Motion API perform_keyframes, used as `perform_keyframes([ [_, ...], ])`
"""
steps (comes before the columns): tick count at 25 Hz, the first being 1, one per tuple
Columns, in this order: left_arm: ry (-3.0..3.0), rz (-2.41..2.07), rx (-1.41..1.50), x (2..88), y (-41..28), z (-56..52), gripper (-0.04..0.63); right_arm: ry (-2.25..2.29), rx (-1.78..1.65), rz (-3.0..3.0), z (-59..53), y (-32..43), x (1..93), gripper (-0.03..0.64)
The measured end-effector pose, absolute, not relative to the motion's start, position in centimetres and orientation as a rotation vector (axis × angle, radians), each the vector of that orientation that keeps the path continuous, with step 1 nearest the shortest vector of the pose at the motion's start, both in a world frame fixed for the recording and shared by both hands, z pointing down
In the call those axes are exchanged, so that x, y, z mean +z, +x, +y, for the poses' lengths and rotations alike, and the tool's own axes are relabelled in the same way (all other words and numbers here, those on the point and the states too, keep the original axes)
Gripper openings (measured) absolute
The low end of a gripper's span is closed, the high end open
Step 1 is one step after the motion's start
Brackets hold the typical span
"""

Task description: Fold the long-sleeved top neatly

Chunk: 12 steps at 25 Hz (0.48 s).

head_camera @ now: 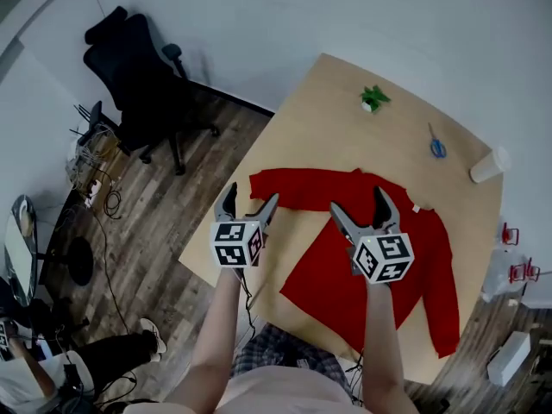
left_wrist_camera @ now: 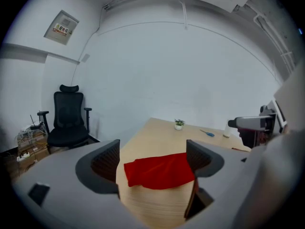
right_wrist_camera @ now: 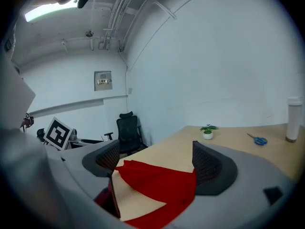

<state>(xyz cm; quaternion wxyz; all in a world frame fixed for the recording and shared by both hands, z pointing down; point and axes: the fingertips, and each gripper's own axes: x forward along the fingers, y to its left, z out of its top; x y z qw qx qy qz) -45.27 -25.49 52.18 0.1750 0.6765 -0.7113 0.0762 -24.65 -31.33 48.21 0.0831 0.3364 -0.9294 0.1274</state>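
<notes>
Here, a pale wooden table (head_camera: 328, 128) fills the middle of your head view, set at an angle, with a black chair (head_camera: 138, 84) on the floor beyond its left corner. A red top (head_camera: 321, 274) lies flat on the table's near half and is not yet folded. Its left sleeve stretches out sideways toward the table's left edge. Its right sleeve runs down beside the body toward you.

You seem to be at the very start, reaching in for a first hold. The next move probably calls for lowering both tools to the cloth and pinching an edge with each, likely the outstretched sleeve on the left, so it can be carried across the body.

Your left gripper (head_camera: 253, 193) hangs above the sleeve end with its jaws wide apart. Nothing is between them, and the sleeve shows past them in the left gripper view. Your right gripper (head_camera: 357, 199) hovers over the chest, its jaws equally wide, empty and clear of the fabric.

At the far side sit a cup (head_camera: 488, 166), a small plant (head_camera: 373, 98) and blue scissors (head_camera: 437, 145), well apart from the top.
</notes>
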Motion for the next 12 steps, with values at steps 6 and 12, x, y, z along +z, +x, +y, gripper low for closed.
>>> perform_keyframes([
  [6, 1.736, -2.012, 0.329, 58.8, -48.7, -27.5, 0.425, 0.875, 0.445, -2.738, -33.2, -30.3, 52.7, 0.46],
  [12, 1.576, -1.96, 0.455, 64.0, -50.3, -27.9, 0.399, 0.846, 0.476, -2.697, -33.7, -32.2, 55.4, 0.454],
])
